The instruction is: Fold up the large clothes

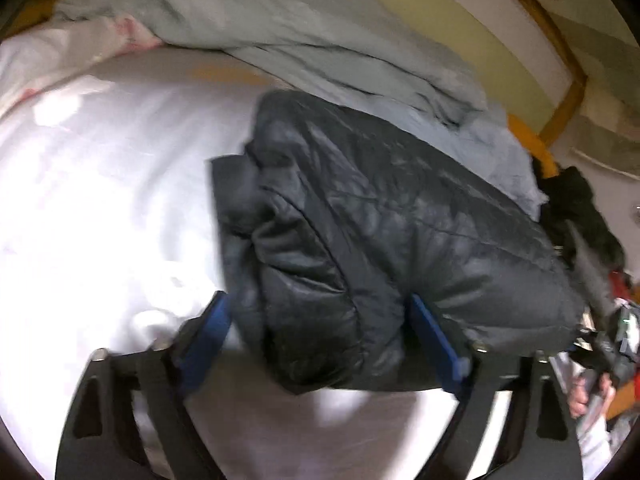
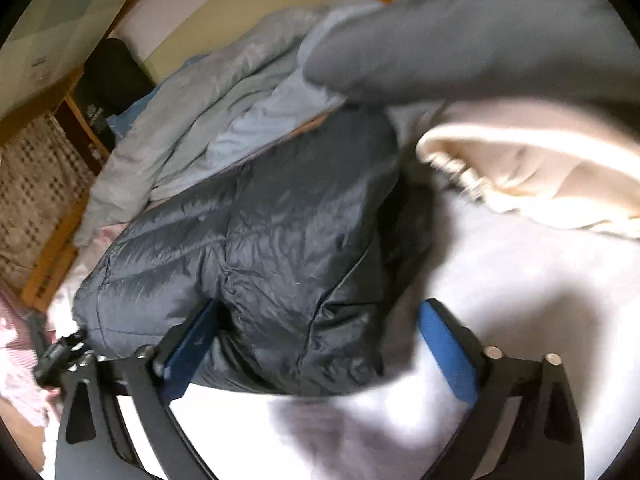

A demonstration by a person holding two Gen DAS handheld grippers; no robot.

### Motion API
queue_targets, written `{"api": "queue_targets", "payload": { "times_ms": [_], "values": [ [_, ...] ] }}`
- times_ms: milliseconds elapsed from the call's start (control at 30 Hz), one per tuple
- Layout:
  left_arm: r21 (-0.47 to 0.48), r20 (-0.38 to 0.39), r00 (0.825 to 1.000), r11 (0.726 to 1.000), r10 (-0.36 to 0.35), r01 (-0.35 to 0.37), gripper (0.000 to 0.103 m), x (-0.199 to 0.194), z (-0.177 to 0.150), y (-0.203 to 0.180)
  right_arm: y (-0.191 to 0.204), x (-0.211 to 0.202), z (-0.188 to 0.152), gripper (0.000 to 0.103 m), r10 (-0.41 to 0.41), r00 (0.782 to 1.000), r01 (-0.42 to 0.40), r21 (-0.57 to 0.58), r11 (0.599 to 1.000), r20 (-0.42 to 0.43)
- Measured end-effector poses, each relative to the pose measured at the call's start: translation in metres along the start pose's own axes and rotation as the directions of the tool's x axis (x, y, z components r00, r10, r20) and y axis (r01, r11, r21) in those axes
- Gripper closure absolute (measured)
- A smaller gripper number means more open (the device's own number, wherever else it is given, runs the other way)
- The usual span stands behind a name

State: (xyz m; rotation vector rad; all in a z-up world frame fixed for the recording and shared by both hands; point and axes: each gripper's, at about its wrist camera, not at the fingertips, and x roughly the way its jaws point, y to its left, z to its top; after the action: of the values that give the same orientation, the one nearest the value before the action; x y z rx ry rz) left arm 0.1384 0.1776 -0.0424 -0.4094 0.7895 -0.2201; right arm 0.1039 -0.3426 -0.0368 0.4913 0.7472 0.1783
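Left wrist view is showing your left gripper point(image 1: 320, 336) standing wide around the near end of the black puffer jacket point(image 1: 380, 216), pads flanking the bulk rather than visibly squeezing it. Your right gripper point(image 2: 320, 336) is spread just as wide at the other near corner, one pad against the fabric, the other over bare white sheet point(image 2: 520, 280). You are looking at a jacket already lying as a compact folded bundle on the bed, so little seems left for it, while the pale grey garment point(image 1: 304, 28) beyond is still lying crumpled.

Motion blur, blown-out glare, fisheye warp
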Motion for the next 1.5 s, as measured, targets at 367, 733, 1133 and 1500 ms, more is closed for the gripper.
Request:
{"api": "queue_targets", "payload": {
  "times_ms": [367,733,1133,1500],
  "values": [
    [0.014,0.135,0.991,1.0,-0.021,0.019,0.077,-0.086,-0.013,-0.021,0.057,-0.07,-0.028,0.072,-0.034,0.993,0.052,-0.16,0.986,0.114],
    [0.205,0.341,0.873,0.879,0.348,-0.43,0.02,-0.091,-0.044,-0.054,0.059,-0.089,-0.052,0.014,-0.231,0.956,0.264,-0.193,0.945,0.181],
    [0.269,0.465,0.88,0.932,0.093,-0.241,0.012,-0.13,-0.079,-0.107,0.079,-0.14,-0.051,0.0,-0.238,0.866,0.337,-0.161,0.928,0.441],
    [0.398,0.215,0.969,0.917,-0.126,0.031,0.102,-0.088,-0.094,-0.18,0.11,-0.134,-0.06,0.034,-0.18,0.9,0.303,-0.27,0.914,0.398]
  ]
}}
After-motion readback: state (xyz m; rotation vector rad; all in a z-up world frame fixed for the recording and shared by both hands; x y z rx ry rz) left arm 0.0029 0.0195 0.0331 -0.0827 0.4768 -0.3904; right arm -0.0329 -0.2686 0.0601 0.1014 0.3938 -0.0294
